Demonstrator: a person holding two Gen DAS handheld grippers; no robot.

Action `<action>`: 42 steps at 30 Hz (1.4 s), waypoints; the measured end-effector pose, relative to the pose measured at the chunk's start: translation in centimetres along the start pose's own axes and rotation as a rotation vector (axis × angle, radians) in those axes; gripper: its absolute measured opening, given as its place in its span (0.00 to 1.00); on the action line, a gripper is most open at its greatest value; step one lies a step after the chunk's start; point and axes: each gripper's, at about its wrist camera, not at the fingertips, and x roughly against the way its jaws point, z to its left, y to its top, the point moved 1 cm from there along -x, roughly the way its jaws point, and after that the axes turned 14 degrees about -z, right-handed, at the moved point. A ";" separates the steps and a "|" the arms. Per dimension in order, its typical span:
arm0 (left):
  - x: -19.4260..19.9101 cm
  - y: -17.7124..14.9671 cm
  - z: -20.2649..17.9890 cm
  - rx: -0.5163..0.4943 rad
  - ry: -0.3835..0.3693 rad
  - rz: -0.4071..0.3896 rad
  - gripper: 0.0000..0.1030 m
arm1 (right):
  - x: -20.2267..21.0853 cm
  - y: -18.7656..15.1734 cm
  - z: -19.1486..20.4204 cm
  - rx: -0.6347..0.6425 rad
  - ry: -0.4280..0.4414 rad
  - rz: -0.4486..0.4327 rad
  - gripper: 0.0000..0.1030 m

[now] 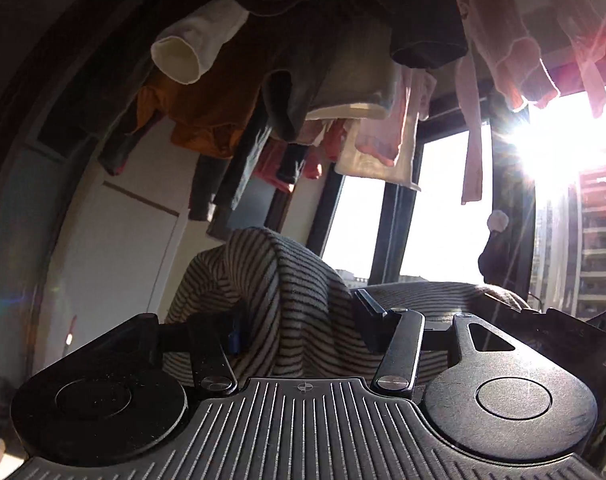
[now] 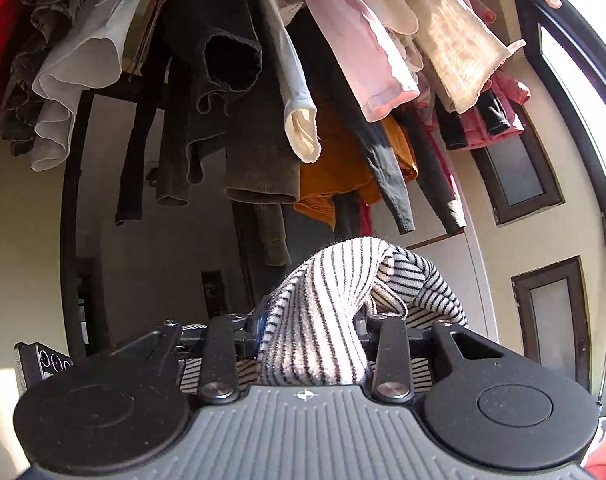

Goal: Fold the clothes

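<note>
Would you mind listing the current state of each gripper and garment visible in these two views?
Left gripper: shut on the striped garment.
Right gripper: shut on the striped garment.
Striped garment: bunched, held up between both grippers, not yet folded.
Hanging clothes: hanging overhead, untouched.
Window: brightly sunlit; whether open or shut cannot be told.

left tool [image 1: 299, 332] clamped on striped garment [image 1: 287, 280], hanging clothes [image 1: 263, 92] overhead, sunlit window [image 1: 443, 200] behind

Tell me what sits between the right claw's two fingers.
A bunched fold of the striped garment fills the right claw, clamped between its fingers. The right wrist view shows it.
</note>
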 end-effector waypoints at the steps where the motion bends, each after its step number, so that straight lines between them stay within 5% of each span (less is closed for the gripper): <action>1: 0.2 0.1 -0.5 -0.004 0.008 0.018 0.57 | 0.7 0.5 -0.3 -0.034 0.022 0.008 0.33; 4: 0.6 0.3 -1.8 -0.015 0.033 0.070 0.57 | 1.6 0.4 -1.4 -0.114 0.043 0.065 0.33; 9: 1.4 0.7 -4.1 -0.033 0.075 0.158 0.58 | 1.2 -3.1 -3.1 -0.176 -0.071 0.160 0.35; 15: -6.1 -8.5 3.5 -0.048 0.244 0.387 0.69 | -3.7 -10.3 -7.8 -0.046 -0.322 0.300 0.49; 17: -6.4 -11.3 6.0 -0.101 0.308 0.451 0.74 | -4.5 -12.7 -8.1 0.021 -0.410 0.332 0.61; 20: -5.6 -13.4 9.6 -0.045 0.307 0.541 0.90 | -5.1 -15.3 -8.4 0.081 -0.487 0.366 0.76; 25: -4.9 -15.6 11.9 0.098 0.155 0.648 0.91 | -5.5 -19.3 -8.2 0.040 -0.535 0.452 0.75; 26: -4.7 -16.2 11.5 0.107 0.119 0.664 0.92 | -5.5 -20.3 -8.2 0.015 -0.538 0.478 0.68; 27: -4.5 -16.6 11.1 0.108 0.095 0.679 0.93 | -5.4 -21.3 -8.1 -0.011 -0.541 0.504 0.46; 30: -4.3 -18.4 10.3 0.109 0.073 0.705 0.94 | -4.6 -23.7 -7.4 -0.104 -0.469 0.587 0.38; 31: -4.2 -18.7 10.3 0.104 0.074 0.710 0.94 | -4.5 -24.1 -7.0 -0.108 -0.442 0.615 0.40; 33: -4.1 -18.8 10.9 0.095 0.089 0.719 0.95 | -4.6 -24.6 -6.7 -0.102 -0.455 0.666 0.66; 35: -4.0 -18.7 12.1 0.133 0.116 0.717 0.95 | -4.8 -25.3 -7.6 -0.136 -0.489 0.706 0.72; 38: -4.2 -18.0 14.6 0.174 0.185 0.688 0.96 | -5.7 -26.5 -11.5 -0.328 -0.505 0.721 0.71; 42: -4.2 -16.5 15.0 0.225 0.265 0.613 0.96 | -10.6 -26.5 -15.8 -0.390 -0.432 0.722 0.40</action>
